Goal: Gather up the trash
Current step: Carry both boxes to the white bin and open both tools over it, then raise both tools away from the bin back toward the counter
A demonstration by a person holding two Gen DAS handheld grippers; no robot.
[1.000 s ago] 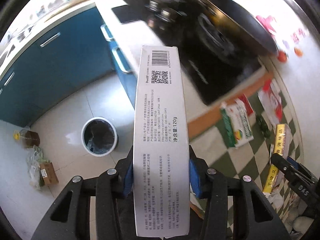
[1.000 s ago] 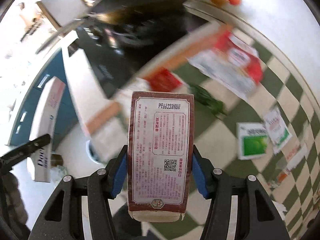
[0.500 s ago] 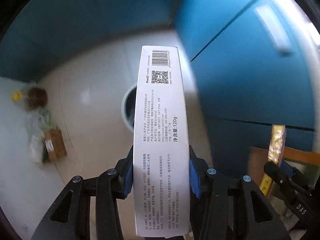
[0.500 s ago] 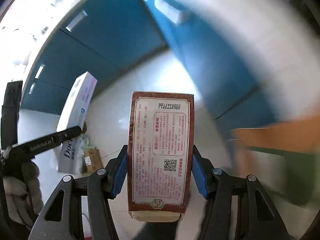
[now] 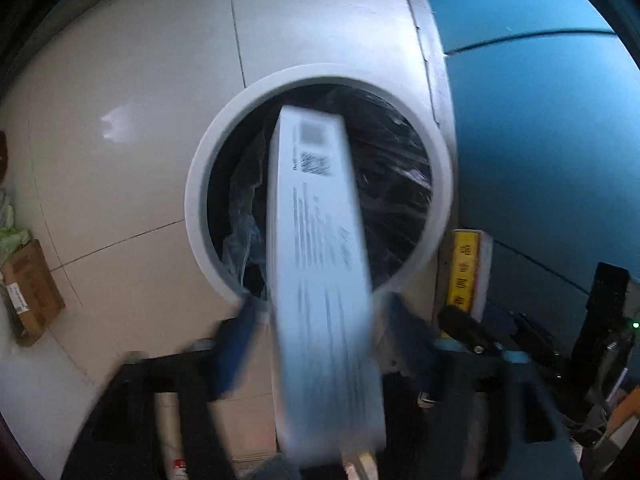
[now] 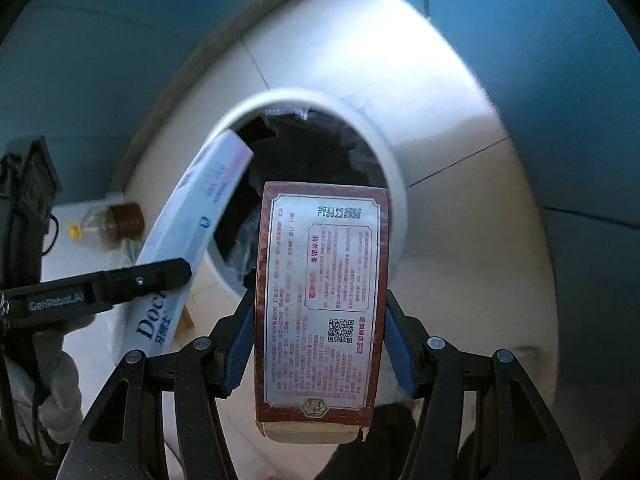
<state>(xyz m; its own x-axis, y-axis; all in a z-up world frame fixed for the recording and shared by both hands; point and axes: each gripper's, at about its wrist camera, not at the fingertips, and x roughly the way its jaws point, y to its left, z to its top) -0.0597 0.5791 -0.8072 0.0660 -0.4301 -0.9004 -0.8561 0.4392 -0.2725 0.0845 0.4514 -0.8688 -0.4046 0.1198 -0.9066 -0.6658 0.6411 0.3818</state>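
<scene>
A long white box [image 5: 320, 264] lies blurred between the blue pads of my left gripper [image 5: 316, 344], its far end over the white bin [image 5: 208, 184] with a black liner. The pads stand apart from its sides, so the left gripper looks open. In the right wrist view the white box [image 6: 192, 232] tilts down into the bin [image 6: 384, 148], with a left finger [image 6: 120, 284] beside it. My right gripper [image 6: 320, 344] is shut on a brown printed box [image 6: 320, 304], held above the bin's near rim. That box also shows in the left wrist view [image 5: 464, 268].
Blue cabinet fronts [image 5: 540, 120] stand right beside the bin. A small cardboard box [image 5: 30, 292] and green scraps lie on the white tiled floor [image 5: 120, 80] at the left. An oil bottle [image 6: 116, 224] stands on the floor beyond the white box.
Both grippers dropped down close over the bin. The left pads have spread away from the white box, which now tilts and blurs into the bin. The right still holds its box.
</scene>
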